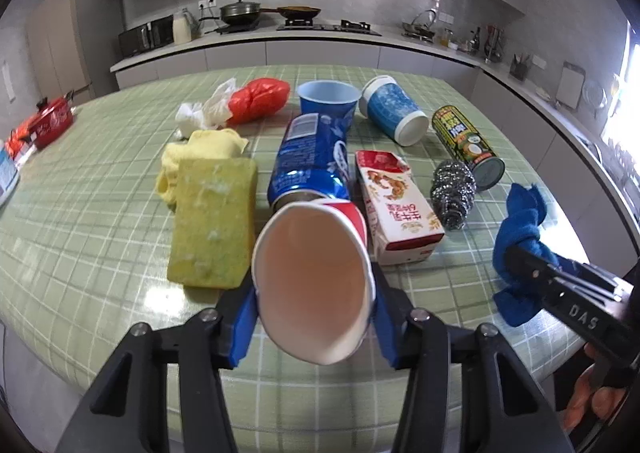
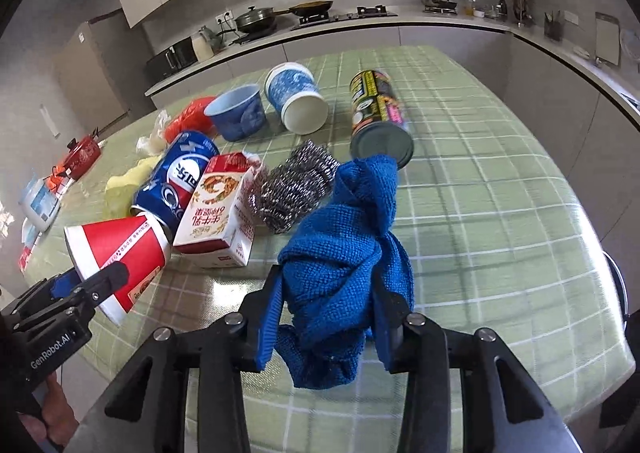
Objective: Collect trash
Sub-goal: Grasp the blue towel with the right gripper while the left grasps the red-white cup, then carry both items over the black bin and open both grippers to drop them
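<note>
My left gripper is shut on a red and white paper cup, which lies on its side with the mouth toward the camera, squeezed to an oval between the blue pads. The right wrist view shows that cup at lower left. My right gripper is shut on a bunched blue cloth near the table's front edge. Behind them lie a crushed blue soda can, a milk carton, a green drink can and two blue cups.
A green checked table also carries a yellow sponge, a yellow cloth, a steel scourer, a red plastic bag and a white bag. Kitchen counters run behind the table.
</note>
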`<state>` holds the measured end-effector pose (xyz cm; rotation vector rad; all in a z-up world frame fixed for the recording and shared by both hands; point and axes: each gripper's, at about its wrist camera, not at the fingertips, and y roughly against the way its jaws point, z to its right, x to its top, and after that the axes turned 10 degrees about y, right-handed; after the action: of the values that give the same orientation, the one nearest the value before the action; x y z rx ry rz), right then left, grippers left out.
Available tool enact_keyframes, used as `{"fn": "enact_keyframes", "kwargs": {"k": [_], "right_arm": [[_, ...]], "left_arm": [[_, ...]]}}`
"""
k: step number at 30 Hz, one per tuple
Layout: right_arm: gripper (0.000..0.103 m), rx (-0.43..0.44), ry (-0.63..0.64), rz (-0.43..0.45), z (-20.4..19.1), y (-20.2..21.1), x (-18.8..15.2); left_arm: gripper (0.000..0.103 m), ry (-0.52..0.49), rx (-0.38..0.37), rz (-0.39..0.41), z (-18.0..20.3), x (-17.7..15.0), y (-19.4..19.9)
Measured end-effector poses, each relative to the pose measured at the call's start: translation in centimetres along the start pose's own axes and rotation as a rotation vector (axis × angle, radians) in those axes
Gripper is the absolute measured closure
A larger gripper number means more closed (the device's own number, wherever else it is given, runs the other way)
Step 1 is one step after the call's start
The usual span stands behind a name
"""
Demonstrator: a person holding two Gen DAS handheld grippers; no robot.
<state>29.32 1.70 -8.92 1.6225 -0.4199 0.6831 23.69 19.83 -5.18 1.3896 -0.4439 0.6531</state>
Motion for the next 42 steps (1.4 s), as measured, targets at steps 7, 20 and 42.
{"fn": "enact_keyframes", "kwargs": {"k": [7,20,42], "right_arm": [[0.061,0.014,-0.020,-0.036,0.8,0.1,-0.3],[0.057,0.034,-0.053,-0.044,1.4,-0.9,-0.2],[0.068,0.022,-0.030,-0.031,1.7,-1.8,1.0]], "left_arm": [[0.026,-0.001,0.056,-0.058,0.4,-0.4,-2.2],[0.024,0.012,0.042,-0.088,0.5,0.3,-4.1],[0.049,0.046,-0.040,-0.058,0.4,0.9,-3.8]]}}
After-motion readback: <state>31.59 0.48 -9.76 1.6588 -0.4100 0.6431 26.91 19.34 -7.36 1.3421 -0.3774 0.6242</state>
